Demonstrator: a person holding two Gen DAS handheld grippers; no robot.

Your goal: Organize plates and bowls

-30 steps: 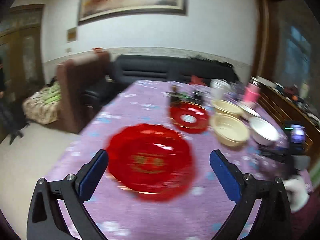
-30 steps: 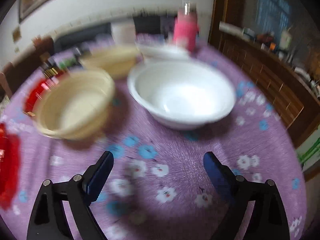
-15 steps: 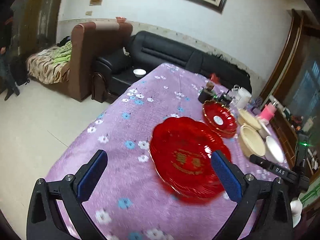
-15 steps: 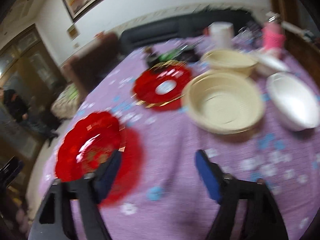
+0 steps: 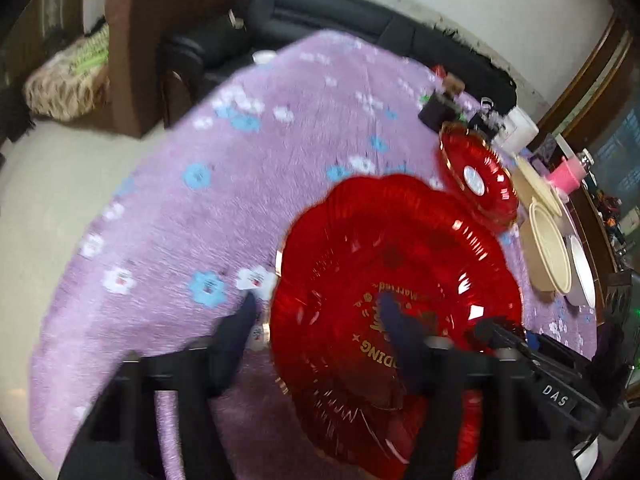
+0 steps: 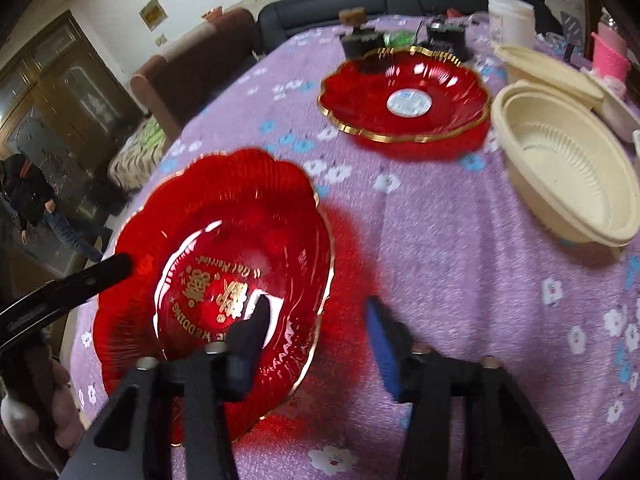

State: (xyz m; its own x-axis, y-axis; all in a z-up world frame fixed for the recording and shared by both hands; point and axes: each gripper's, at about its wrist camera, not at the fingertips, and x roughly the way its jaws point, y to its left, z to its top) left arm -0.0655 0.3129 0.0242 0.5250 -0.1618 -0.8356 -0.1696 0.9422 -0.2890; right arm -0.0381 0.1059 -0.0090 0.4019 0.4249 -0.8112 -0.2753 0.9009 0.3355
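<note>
On the purple flowered cloth [image 6: 460, 280] we see a big red plate [image 6: 224, 264] with gold lettering, its edge lifted off the cloth on the side facing the right wrist camera. Our left gripper [image 5: 316, 320] straddles the plate's rim, one finger over the cloth and the other over the lettered centre; the jaws stand apart, and we cannot tell whether they touch the plate. Our right gripper [image 6: 316, 320] straddles the opposite rim the same way, one finger above the plate's inside, the blue-padded one over the cloth, jaws parted with a gap on either side of the rim.

Farther along the cloth sits a second red plate [image 6: 404, 96] with a gold edge and a white sticker in its middle. Beside it stands a cream bowl [image 6: 568, 168], another cream bowl [image 6: 548, 72] behind it, and a white bowl [image 5: 582, 276] just past them. A pink cup [image 6: 610, 56] stands near the far edge.
</note>
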